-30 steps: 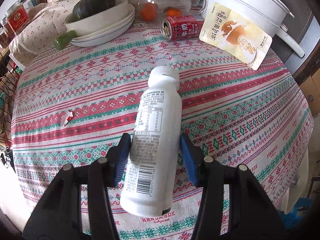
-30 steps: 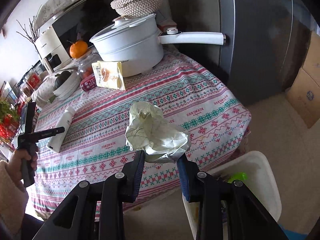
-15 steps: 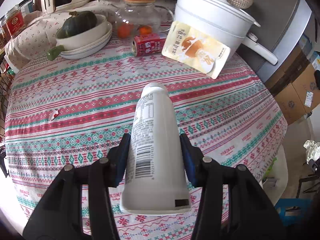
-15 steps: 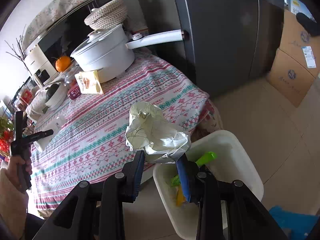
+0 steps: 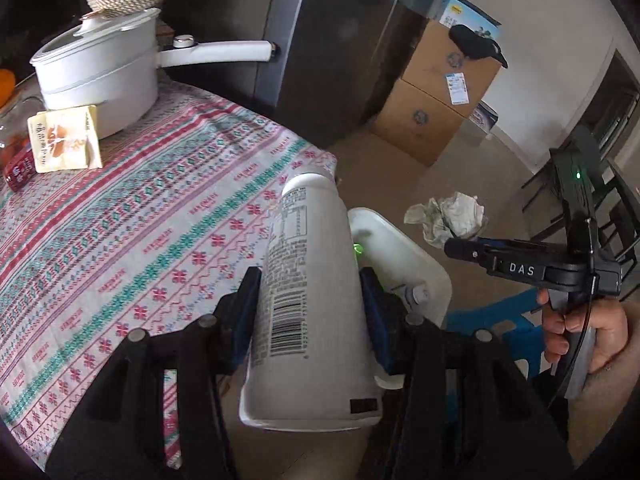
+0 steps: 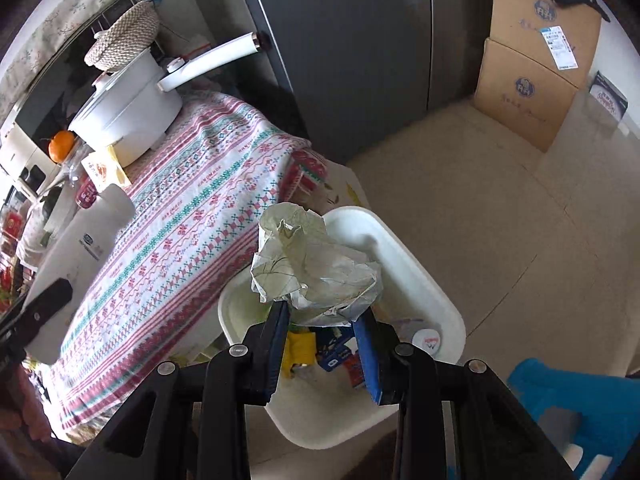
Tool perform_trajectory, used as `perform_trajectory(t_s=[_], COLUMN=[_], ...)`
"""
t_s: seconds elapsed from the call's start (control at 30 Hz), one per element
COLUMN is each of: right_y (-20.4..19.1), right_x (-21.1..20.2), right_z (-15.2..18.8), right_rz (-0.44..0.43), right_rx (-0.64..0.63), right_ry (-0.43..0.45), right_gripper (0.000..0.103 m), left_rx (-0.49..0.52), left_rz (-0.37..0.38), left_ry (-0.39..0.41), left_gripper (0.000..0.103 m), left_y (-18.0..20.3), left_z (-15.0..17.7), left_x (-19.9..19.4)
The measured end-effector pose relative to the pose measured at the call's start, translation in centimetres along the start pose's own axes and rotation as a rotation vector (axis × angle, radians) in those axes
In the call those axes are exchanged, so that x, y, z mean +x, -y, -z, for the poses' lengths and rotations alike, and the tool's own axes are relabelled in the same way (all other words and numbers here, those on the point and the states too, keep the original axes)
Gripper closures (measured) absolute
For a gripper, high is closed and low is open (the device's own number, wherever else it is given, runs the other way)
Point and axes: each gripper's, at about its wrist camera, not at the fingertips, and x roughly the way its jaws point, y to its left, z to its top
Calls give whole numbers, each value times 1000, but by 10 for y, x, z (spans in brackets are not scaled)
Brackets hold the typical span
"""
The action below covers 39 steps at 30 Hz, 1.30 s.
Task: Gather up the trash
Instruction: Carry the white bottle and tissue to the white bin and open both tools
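My left gripper (image 5: pixel 310 300) is shut on a white plastic bottle (image 5: pixel 308 280), held in the air over the table's edge, its cap end toward a white bin (image 5: pixel 400 248) on the floor. In the right wrist view the same bottle (image 6: pixel 76 256) shows at the left. My right gripper (image 6: pixel 322 320) is shut on a crumpled wad of paper (image 6: pixel 312 268), which hangs directly above the white bin (image 6: pixel 420 280). The bin holds several pieces of packaging. From the left wrist view the paper wad (image 5: pixel 448 218) and the right gripper (image 5: pixel 460 246) appear at the right, held by a hand (image 5: pixel 580 332).
A patterned tablecloth (image 5: pixel 140 220) covers the table, with a white pot (image 5: pixel 100 68), a snack pouch (image 5: pixel 64 140) and a red can (image 5: pixel 18 168) at its far side. A dark fridge (image 6: pixel 340 40), cardboard boxes (image 6: pixel 532 72) and a blue stool (image 6: pixel 568 408) stand around the bin.
The left gripper lifted the bottle off the tablecloth and swung it right toward the bin. The right gripper carried the paper wad from over the table's edge to above the bin.
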Motion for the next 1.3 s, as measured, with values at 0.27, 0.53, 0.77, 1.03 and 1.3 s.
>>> perform_trajectory(t_s=[0.27,0.53,0.77,1.03,1.3], right_y=[37,48,54,49,35], right_x=[2,5,7,19,27], right_z=[7,4,6,8,13], right_rz=[33,36,37,29,24], right_rx=[77,102,100,91,50], right_ry=[-29,-39,-46,-88,-129], right_gripper=[69,69,69,68,59], left_rx=[95,148,145,110,57], left_rz=[85,76,25,-117,-187], left_ry=[-202,-296,-221,-94,-53], left_gripper=[52,51,28,17,11], left_y=[63,83,76,39,4], left_z=[16,19,6,-8,-8], left_x=[81,137,108,56,25])
